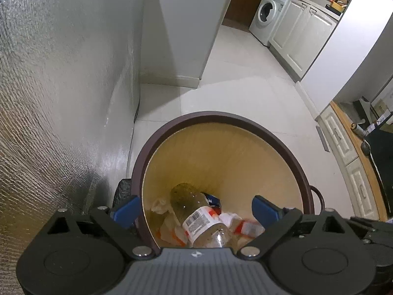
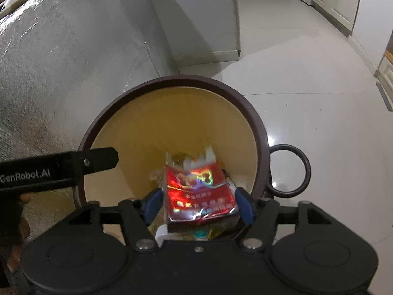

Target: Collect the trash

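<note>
A round trash bin with a dark brown rim (image 1: 289,147) and cream inside stands on the floor; it also shows in the right wrist view (image 2: 255,120). Inside lie a clear plastic bottle (image 1: 203,218) with a white label, crumpled paper and wrappers. My left gripper (image 1: 194,209) is open and empty just above the bin's near rim. My right gripper (image 2: 196,202) is over the bin with its blue pads wide apart; a crumpled red cigarette pack (image 2: 199,196) sits between the pads, and whether they touch it is unclear. The left gripper's body (image 2: 59,169) shows at the left.
A silver foil-covered surface (image 1: 61,98) rises at the left of the bin. A white pillar (image 1: 181,36) stands behind. White tiled floor (image 1: 245,93) stretches toward a washing machine (image 1: 267,14) and white cabinets (image 1: 299,36). A ring handle (image 2: 288,169) hangs on the bin's right.
</note>
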`<action>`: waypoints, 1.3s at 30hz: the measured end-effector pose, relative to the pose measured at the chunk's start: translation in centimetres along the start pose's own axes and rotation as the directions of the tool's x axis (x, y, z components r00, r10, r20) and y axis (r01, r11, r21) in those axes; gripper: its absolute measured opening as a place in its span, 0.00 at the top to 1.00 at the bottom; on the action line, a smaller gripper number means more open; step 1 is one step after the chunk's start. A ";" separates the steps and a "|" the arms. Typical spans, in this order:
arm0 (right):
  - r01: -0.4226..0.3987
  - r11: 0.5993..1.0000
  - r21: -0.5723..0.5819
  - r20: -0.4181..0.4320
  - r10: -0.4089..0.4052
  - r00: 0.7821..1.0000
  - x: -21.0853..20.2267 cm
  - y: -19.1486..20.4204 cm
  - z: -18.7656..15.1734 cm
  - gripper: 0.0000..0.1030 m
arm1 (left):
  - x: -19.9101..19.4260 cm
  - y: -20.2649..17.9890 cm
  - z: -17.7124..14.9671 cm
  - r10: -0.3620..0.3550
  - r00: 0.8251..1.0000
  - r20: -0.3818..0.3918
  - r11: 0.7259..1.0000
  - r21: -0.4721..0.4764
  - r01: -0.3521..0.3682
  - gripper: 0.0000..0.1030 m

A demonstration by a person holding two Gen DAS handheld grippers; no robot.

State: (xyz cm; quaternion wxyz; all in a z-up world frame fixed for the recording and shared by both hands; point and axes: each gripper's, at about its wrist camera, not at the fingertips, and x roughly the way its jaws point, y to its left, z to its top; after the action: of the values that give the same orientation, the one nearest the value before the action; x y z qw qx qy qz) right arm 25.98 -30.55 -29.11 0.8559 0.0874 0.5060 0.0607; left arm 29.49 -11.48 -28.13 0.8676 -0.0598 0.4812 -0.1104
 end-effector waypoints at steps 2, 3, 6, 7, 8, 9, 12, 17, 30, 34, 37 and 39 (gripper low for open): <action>0.011 1.000 -0.015 0.009 -0.011 1.000 -0.3 0.5 0.0 0.25 | 0.0 -0.1 0.0 0.002 1.000 0.000 1.000 0.001 -0.002 0.05; 0.027 0.999 -0.028 0.013 -0.027 1.000 -0.5 0.7 0.0 0.19 | -0.1 -0.1 0.0 0.003 1.000 0.002 1.000 0.001 -0.003 0.04; 0.084 0.994 -0.075 0.022 -0.083 0.996 -1.1 1.4 -0.2 0.18 | -0.1 -0.4 0.1 0.006 1.000 0.004 1.000 0.000 -0.006 0.03; 0.085 0.993 -0.077 0.022 -0.084 0.996 -1.2 1.4 -0.2 0.18 | -0.2 -0.5 0.0 0.007 1.000 0.003 1.000 0.001 -0.007 0.02; 0.082 0.994 -0.073 0.022 -0.081 0.997 -1.4 1.3 -0.3 0.18 | -0.2 -0.5 0.0 0.009 1.000 0.001 1.000 0.002 -0.009 0.02; 0.079 0.994 -0.070 0.023 -0.078 0.997 -1.7 1.2 -0.3 0.18 | -0.2 -0.6 0.0 0.011 1.000 -0.002 1.000 0.003 -0.011 0.02; 0.078 0.995 -0.066 0.023 -0.076 0.997 -2.1 1.0 -0.5 0.18 | -0.5 -0.5 -0.3 0.022 1.000 -0.009 1.000 0.006 -0.022 0.00; 0.067 0.996 -0.061 0.017 -0.067 0.998 -2.5 0.6 -0.9 0.08 | -1.3 -0.5 -0.5 0.043 0.999 -0.013 0.999 0.000 -0.043 0.00; 0.075 0.997 -0.022 0.099 -0.072 0.992 -6.3 0.6 -1.4 0.00 | -5.8 -1.6 -1.4 0.085 0.996 0.005 0.996 0.014 -0.085 0.00; 0.068 0.997 -0.022 0.132 -0.064 0.989 -8.3 0.6 -2.0 0.00 | -7.7 -2.3 -1.8 0.074 0.997 0.023 0.997 0.022 -0.075 0.00; 0.068 0.997 -0.025 0.154 -0.063 0.986 -9.8 0.8 -2.3 0.00 | -9.7 -3.0 -2.1 0.061 0.997 0.042 0.998 0.026 -0.062 0.00; 0.070 0.997 -0.024 0.169 -0.065 0.983 -10.8 0.8 -2.7 0.00 | -11.0 -3.5 -2.2 0.056 0.997 0.055 0.998 0.031 -0.057 0.00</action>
State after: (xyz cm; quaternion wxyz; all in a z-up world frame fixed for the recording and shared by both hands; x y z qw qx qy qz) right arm 18.43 -31.61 -21.00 0.8984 0.0624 0.4337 0.0316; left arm 21.49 -12.12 -19.50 0.8838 -0.0348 0.4574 -0.0921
